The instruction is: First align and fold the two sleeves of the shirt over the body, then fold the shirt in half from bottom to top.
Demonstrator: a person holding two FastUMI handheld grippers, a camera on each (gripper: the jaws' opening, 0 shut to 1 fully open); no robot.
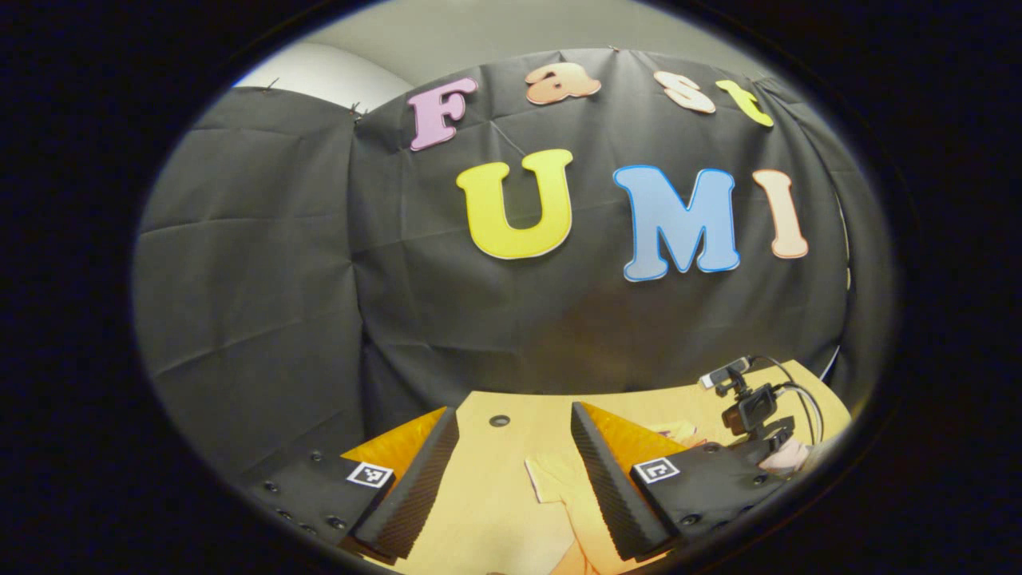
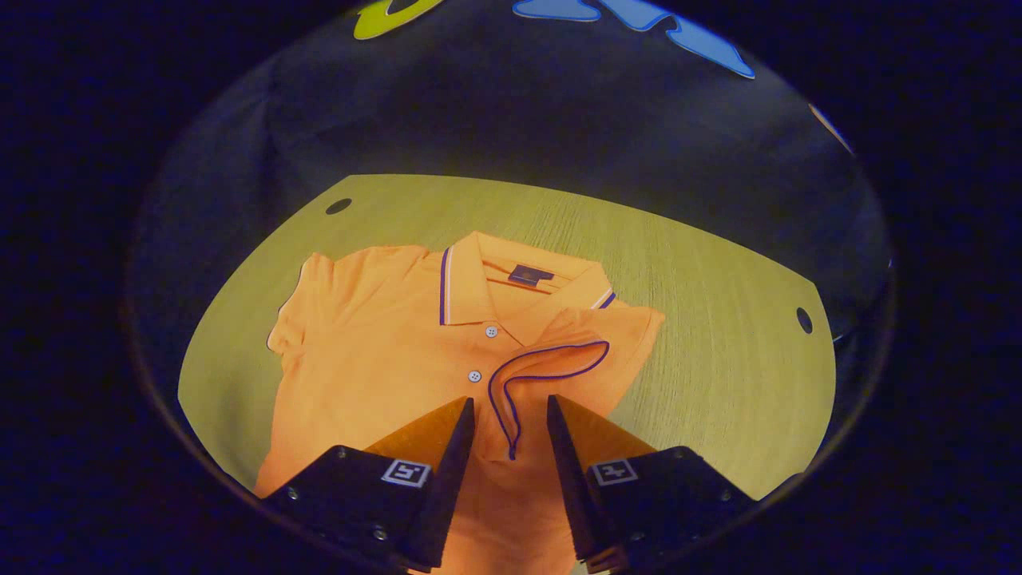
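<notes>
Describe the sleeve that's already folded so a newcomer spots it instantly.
On the wooden table lies an orange polo shirt, collar toward the black cloth wall. The folded sleeve lies across the chest on the picture's right, just ahead of the right tongs in the right gripper view. Its dark-piped cuff loops over the body; the other sleeve still sticks out sideways.

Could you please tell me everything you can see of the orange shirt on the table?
The orange polo shirt lies flat, front up, on the wooden table, collar toward the booth wall. It looks like soft knit cloth, with a striped-edge collar, a dark neck label and two pale buttons. One sleeve, edged in dark trim, is folded over the body; the other sleeve lies spread outward. The right tool hangs open above the folded sleeve's trim, gripping nothing.
</notes>
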